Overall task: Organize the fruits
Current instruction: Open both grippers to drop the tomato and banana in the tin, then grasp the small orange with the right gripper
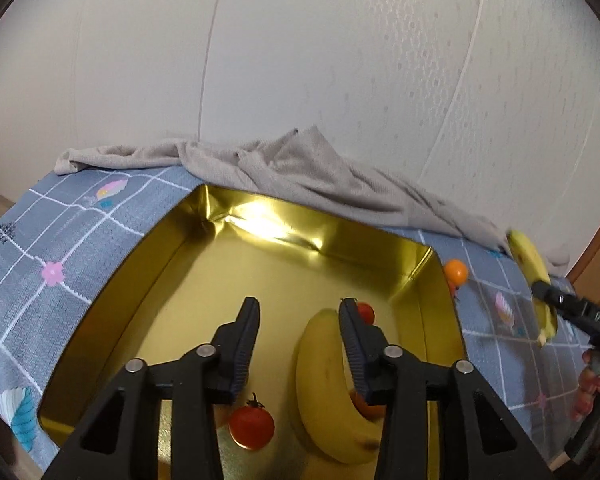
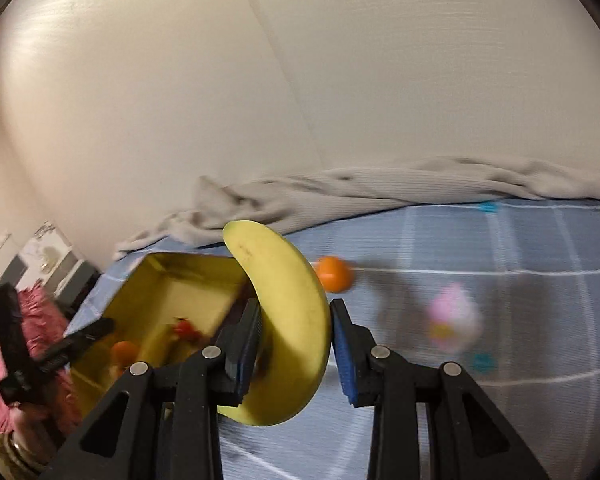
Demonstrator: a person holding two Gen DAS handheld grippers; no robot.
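Observation:
My left gripper (image 1: pixel 299 308) hangs open over a gold box (image 1: pixel 172 256), with only the box floor between its fingers. In the box lie a banana (image 1: pixel 320 380) partly under the right finger, a red cherry tomato (image 1: pixel 252 426), a second tomato (image 1: pixel 366 312) and an orange fruit (image 1: pixel 366 406) that is mostly hidden. My right gripper (image 2: pixel 296 308) is shut on another banana (image 2: pixel 284 320), held in the air beside the box's (image 2: pixel 168 280) right side. A small orange fruit (image 2: pixel 334 274) sits on the tablecloth just outside the box.
A blue checked tablecloth (image 1: pixel 60 240) covers the table. A crumpled grey cloth (image 1: pixel 292 168) lies along the back by the white wall. A pink fluffy sleeve (image 2: pixel 40 320) shows at the left of the right wrist view.

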